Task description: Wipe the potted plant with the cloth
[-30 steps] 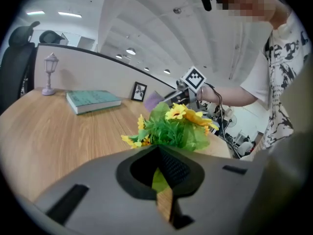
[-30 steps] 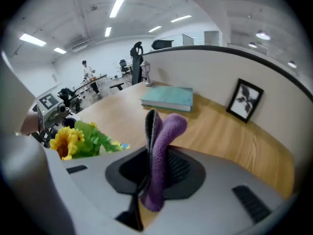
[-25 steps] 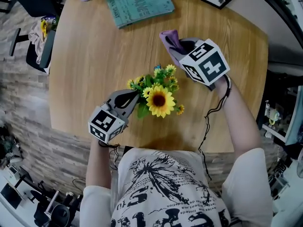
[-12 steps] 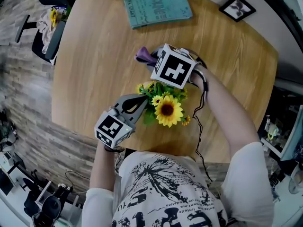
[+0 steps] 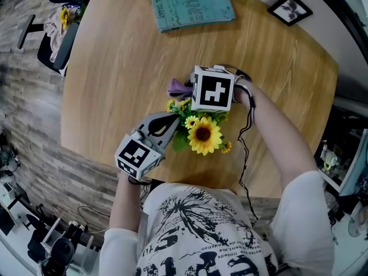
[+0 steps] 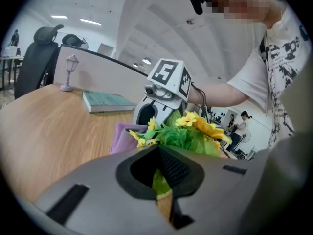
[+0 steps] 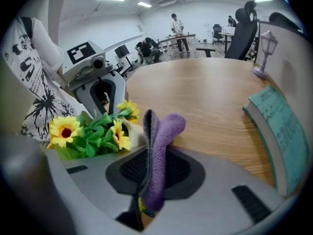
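Note:
The potted plant [image 5: 201,134], a yellow sunflower with small blooms and green leaves, stands near the table's front edge; its pot is hidden under the foliage. My left gripper [image 5: 171,123] is at the plant's left side, shut on a green leaf [image 6: 159,182]. My right gripper [image 7: 151,166] is shut on the purple cloth [image 7: 161,141]. In the head view its marker cube [image 5: 213,89] sits over the plant's far side, and the cloth [image 5: 178,88] sticks out to the left, against the small yellow flowers [image 7: 117,131].
A teal book [image 5: 192,6] lies at the far edge of the round wooden table [image 5: 115,85], with a small lamp figurine [image 7: 264,53] beside it. A framed picture [image 5: 290,8] stands at the far right. Office chairs stand off the table's left.
My right gripper has carried the cloth leftward and down, from the plant's right to its far side, and its cube has rolled. The left gripper has stayed at the leaf.

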A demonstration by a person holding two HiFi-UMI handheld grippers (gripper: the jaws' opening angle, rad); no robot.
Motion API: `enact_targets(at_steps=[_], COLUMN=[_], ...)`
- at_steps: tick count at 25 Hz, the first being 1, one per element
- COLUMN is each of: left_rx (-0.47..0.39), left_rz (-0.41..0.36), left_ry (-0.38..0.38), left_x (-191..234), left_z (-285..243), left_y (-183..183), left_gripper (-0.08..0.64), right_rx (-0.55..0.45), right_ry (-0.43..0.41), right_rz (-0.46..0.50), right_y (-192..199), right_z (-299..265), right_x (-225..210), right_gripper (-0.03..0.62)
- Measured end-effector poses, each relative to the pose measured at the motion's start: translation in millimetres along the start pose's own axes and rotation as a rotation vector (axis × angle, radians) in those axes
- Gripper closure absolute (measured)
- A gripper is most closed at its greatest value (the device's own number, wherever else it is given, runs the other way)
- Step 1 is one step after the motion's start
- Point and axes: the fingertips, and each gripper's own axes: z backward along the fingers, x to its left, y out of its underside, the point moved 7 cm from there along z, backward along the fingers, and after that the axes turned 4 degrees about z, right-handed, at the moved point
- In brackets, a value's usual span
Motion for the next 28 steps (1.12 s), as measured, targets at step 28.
enact_targets(at_steps=[28], left_rx=[0.043], left_rz=[-0.060], left_ry=[-0.067], left_x=[-1], left_z=[-2], left_y=[-2], left_gripper=[0.558], right_rx=[0.020], right_ry=[-0.088], right_rz=[0.027], right_y=[58], right_z=[8], right_x=[42], right_gripper=[0.521])
